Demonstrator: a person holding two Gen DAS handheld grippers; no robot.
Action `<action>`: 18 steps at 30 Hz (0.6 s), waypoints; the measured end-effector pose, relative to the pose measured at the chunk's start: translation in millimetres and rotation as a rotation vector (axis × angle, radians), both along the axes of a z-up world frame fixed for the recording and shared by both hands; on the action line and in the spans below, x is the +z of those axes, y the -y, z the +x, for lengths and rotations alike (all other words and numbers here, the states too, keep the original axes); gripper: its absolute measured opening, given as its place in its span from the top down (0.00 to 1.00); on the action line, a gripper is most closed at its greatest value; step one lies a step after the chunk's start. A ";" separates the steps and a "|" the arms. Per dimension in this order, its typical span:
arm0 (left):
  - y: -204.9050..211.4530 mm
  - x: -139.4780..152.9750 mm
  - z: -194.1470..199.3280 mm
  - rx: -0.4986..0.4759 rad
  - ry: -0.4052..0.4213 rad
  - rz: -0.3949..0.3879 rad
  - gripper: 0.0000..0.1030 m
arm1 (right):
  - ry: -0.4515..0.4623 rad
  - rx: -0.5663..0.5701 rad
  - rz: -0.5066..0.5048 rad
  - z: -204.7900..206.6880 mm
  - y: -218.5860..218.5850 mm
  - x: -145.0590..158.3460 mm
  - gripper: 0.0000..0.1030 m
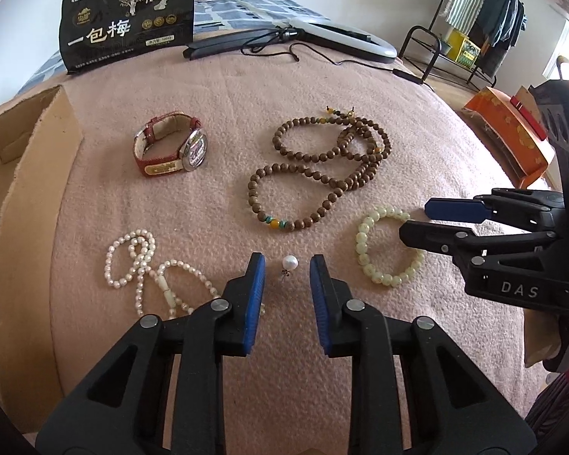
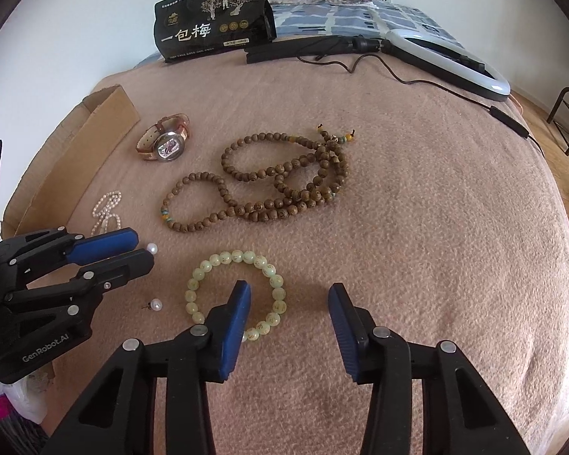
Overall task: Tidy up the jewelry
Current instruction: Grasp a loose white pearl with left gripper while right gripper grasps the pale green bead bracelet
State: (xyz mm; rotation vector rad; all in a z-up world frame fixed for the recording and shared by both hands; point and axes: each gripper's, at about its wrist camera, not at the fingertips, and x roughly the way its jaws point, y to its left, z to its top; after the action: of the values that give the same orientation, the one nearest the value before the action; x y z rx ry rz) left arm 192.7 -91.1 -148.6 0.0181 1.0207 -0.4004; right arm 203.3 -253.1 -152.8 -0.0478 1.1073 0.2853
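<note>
Jewelry is lying scattered on a pink blanket (image 1: 216,87): a pearl earring (image 1: 289,263), white and round with a small dark post, is resting between the blue pads of my left gripper (image 1: 287,271), whose jaws are standing apart and touching nothing. In the right wrist view a second pearl earring (image 2: 156,305) is showing on the blanket below my left gripper, well apart from the first. A pale green bead bracelet (image 2: 234,295), a closed ring of translucent beads with markings, is lying just right of the earrings; the left finger of my right gripper (image 2: 290,303) is hovering over the inside of the ring while the other finger is standing outside it, jaws wide and gripping nothing. A long strand of brown wooden beads (image 1: 322,167), looped several times, with orange and turquoise accent beads, is sitting farther back at centre. A red-strapped watch (image 1: 172,146) with a silver round face is lying on its side to the left of that. A white pearl necklace (image 1: 142,269) is coiling at near left, partly hidden behind my left finger. A cardboard box (image 1: 26,197) is bordering the blanket on the left. At the far edge a black snack bag (image 1: 127,19) is standing, and a ring light (image 1: 345,38) with its cable is lying beside it.
</note>
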 end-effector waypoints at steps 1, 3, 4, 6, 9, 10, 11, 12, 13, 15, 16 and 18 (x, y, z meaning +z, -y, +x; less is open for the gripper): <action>0.6 -2.0 0.9 -0.001 -0.002 0.006 0.77 | -0.002 0.002 -0.001 0.8 -0.5 -0.6 0.58; 2.0 -5.0 2.7 -0.004 -0.006 0.017 0.79 | -0.003 0.008 -0.013 1.5 -2.4 -2.5 0.58; 2.0 -6.3 3.3 -0.004 -0.008 0.016 0.79 | -0.003 0.011 -0.019 1.7 -2.9 -3.0 0.58; 2.0 -6.8 4.0 -0.004 -0.008 0.014 0.79 | -0.003 0.014 -0.028 2.2 -4.6 -3.7 0.58; 3.8 -7.8 6.0 -0.004 -0.008 0.016 0.83 | -0.001 0.018 -0.040 2.6 -6.1 -4.0 0.60; 4.4 -8.6 6.2 -0.004 -0.008 0.019 0.84 | -0.001 0.019 -0.044 2.7 -6.6 -4.3 0.61; 5.0 -9.1 6.0 -0.005 -0.006 0.021 0.86 | 0.000 0.019 -0.046 2.7 -6.9 -4.6 0.62; 5.7 -9.0 5.9 -0.006 -0.005 0.023 0.88 | 0.001 0.020 -0.049 2.7 -7.0 -4.9 0.63; 6.0 -9.1 5.5 -0.008 -0.005 0.024 0.90 | 0.002 0.021 -0.054 2.5 -7.2 -5.2 0.65; 6.4 -8.8 5.0 -0.009 -0.005 0.024 0.93 | 0.006 0.021 -0.062 2.3 -8.0 -5.6 0.70; 7.0 -8.5 4.9 -0.009 -0.003 0.025 0.93 | 0.007 0.020 -0.064 2.2 -8.8 -5.7 0.75; 7.0 -8.1 4.1 -0.008 -0.001 0.026 0.93 | 0.009 0.021 -0.064 2.2 -9.9 -5.3 0.84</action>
State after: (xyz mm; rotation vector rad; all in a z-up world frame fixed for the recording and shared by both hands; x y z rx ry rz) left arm 196.8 -98.1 -156.7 0.0454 1.0274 -0.3950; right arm 205.6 -243.2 -158.0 -0.1176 1.1073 0.2683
